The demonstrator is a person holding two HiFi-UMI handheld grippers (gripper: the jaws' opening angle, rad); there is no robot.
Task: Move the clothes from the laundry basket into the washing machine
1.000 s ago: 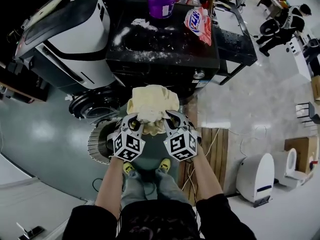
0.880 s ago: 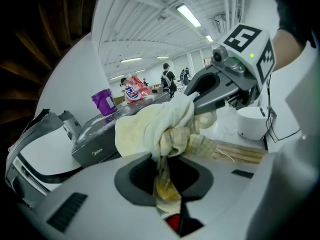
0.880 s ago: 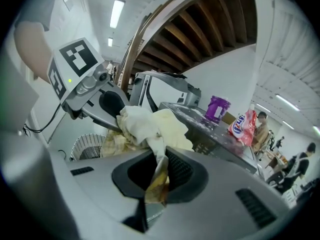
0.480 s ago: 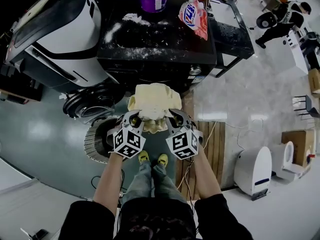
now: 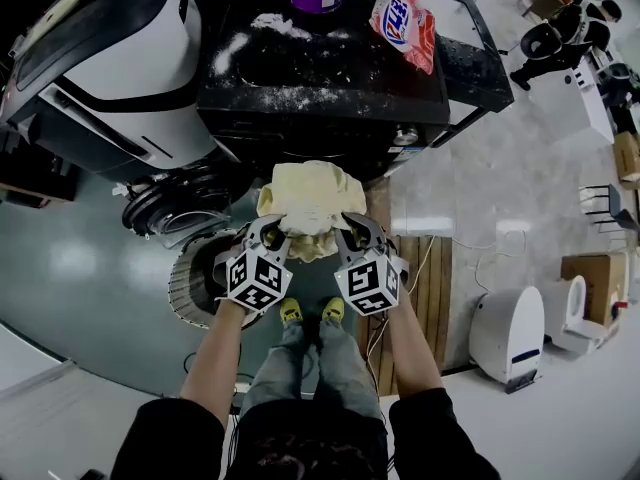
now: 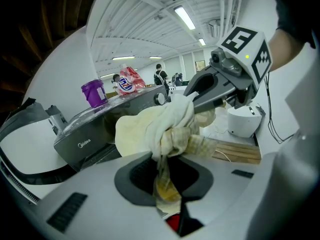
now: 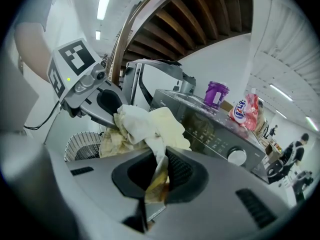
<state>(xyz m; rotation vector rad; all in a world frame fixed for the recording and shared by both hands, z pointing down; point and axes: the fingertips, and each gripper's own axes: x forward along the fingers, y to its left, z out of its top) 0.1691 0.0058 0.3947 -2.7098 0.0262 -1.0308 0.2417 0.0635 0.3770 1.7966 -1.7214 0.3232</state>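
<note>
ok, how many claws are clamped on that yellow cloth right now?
2. The left claw pinches the cloth at its left edge, the right claw at its right edge, with the bundle bunched between them in front of the washer.

The pale yellow cloth (image 5: 303, 193) looks soft, matt and crumpled, the washing machine (image 5: 330, 93) beyond it has a glossy black top dusted with white powder (image 5: 232, 53), the laundry basket (image 5: 187, 286) at near left is pale perforated plastic, the slatted board (image 5: 430, 293) at right is bare wood, and the floor (image 5: 80, 258) is polished and reflective.
</note>
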